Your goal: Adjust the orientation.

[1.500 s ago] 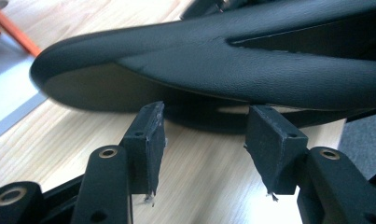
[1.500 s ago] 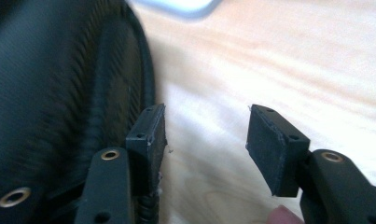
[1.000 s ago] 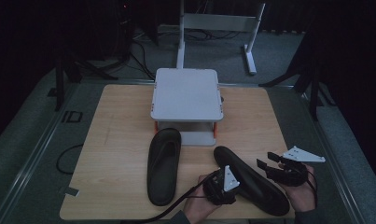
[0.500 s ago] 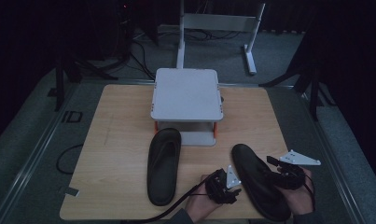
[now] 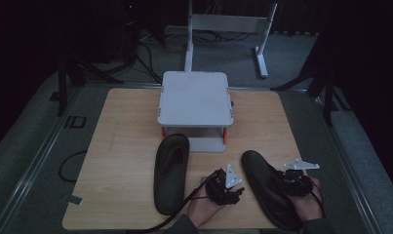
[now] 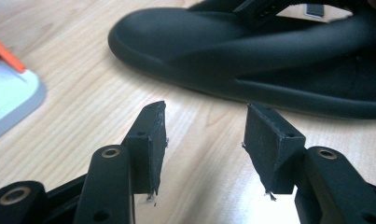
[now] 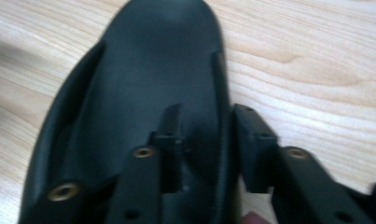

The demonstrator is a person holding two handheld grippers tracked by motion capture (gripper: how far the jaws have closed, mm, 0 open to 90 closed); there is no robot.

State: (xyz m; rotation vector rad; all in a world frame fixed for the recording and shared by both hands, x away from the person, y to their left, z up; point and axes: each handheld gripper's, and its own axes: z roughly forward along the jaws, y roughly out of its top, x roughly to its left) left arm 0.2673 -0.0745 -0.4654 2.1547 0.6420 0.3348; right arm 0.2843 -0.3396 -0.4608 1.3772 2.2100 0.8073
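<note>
Here, dim room, wooden table (image 5: 126, 146) — right hand-held gripper (image 7: 204, 140) clamping black sandal (image 7: 143, 84) edge, left hand-held gripper (image 6: 202, 140) agape.

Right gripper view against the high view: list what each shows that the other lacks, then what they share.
Right gripper view alone: one jaw inside the right slipper, the other outside its side wall, the right gripper having just closed on that rim. High view alone: the left slipper, the grey stand, the left gripper standing open between the slippers. Both: the right slipper, the right gripper and the wooden table.
</note>
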